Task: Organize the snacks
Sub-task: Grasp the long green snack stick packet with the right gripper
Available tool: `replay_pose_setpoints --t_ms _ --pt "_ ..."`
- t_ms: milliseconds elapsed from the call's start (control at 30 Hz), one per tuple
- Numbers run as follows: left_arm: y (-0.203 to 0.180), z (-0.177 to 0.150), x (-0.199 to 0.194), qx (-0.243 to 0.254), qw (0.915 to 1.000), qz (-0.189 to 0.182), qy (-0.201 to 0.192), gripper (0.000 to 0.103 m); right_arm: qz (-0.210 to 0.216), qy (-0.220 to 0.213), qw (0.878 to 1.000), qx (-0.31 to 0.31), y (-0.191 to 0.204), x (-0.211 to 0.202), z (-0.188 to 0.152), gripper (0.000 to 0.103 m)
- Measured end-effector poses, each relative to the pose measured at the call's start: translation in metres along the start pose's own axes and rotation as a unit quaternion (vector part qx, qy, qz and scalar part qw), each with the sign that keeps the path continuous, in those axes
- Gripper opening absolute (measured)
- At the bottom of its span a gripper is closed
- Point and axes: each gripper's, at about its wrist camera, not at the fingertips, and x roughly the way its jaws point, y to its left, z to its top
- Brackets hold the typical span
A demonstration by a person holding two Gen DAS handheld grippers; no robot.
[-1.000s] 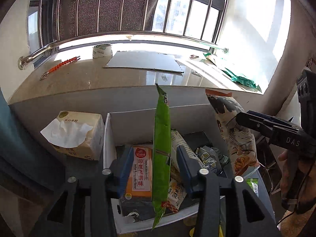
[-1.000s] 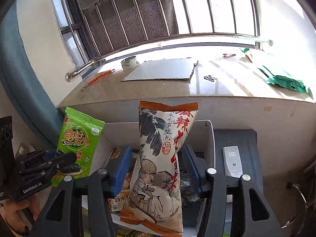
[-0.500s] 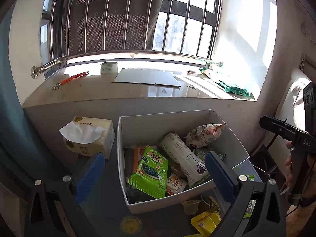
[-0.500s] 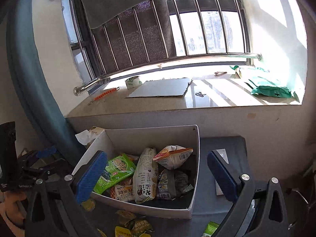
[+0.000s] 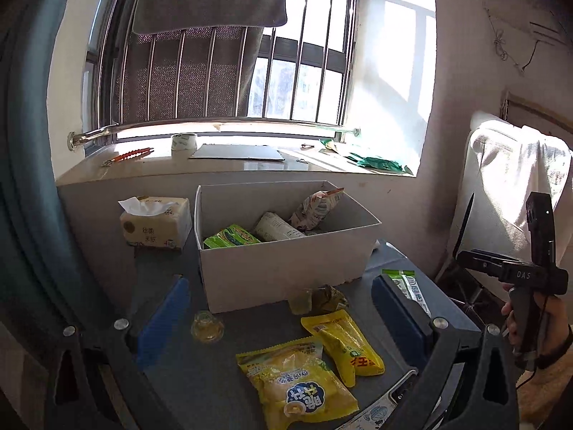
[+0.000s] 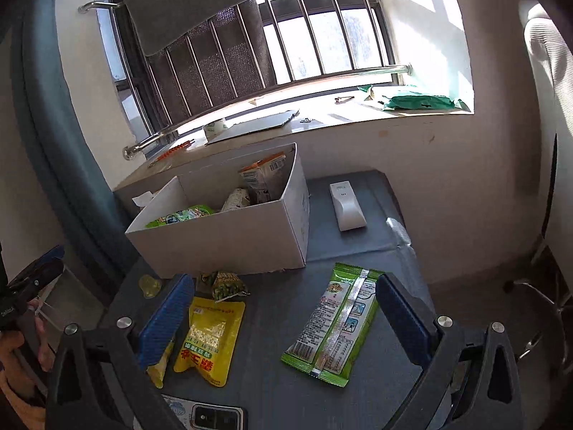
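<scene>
i judge the job partly done; the white cardboard box (image 5: 286,268) already holds several packets, while two yellow pouches (image 5: 343,344), a green foil packet (image 6: 333,326) and small bits lie loose on the grey table (image 6: 358,247) before it; my left gripper (image 5: 283,319) gapes wide, empty; my right gripper (image 6: 286,319) likewise, straddling the green packet, touching nothing.

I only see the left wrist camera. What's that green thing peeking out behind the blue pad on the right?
Observer: A green snack packet, lying flat on the table, outside the box.
Operator: Is something hiding behind the box?
Observer: Yes, a white remote-like device lies on the table beside the box's right wall.
Operator: Are the other jaws holding a snack?
Observer: No, the right gripper has its jaws wide open, holding nothing.
</scene>
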Motion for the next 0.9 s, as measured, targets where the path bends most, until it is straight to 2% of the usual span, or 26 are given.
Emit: replay_pose_setpoints --t_ms 100,233,500,800,900 --pt "-0.002 -0.017 -0.003 -0.015 0.9996 -0.018 0.014 0.103 -0.024 0.030 0.999 0.021 -0.014 0.001 -0.030 0.103" --pt "-0.004 -0.026 -0.002 -0.025 0.9991 -0.021 0.029 0.103 -0.037 0.062 0.997 0.015 -0.018 0.011 -0.047 0.103" --pt "-0.008 -0.031 -0.004 -0.014 0.9991 -0.014 0.036 0.103 -0.054 0.080 0.995 0.007 -0.016 0.042 -0.042 0.103" --pt "-0.009 -0.040 0.000 -0.007 0.9983 -0.013 0.056 0.103 -0.117 0.140 0.983 -0.015 -0.023 0.122 -0.029 0.103" --pt "-0.008 -0.043 0.000 -0.008 0.9982 -0.009 0.059 0.103 -0.129 0.152 0.980 -0.012 -0.027 0.137 -0.029 0.103"
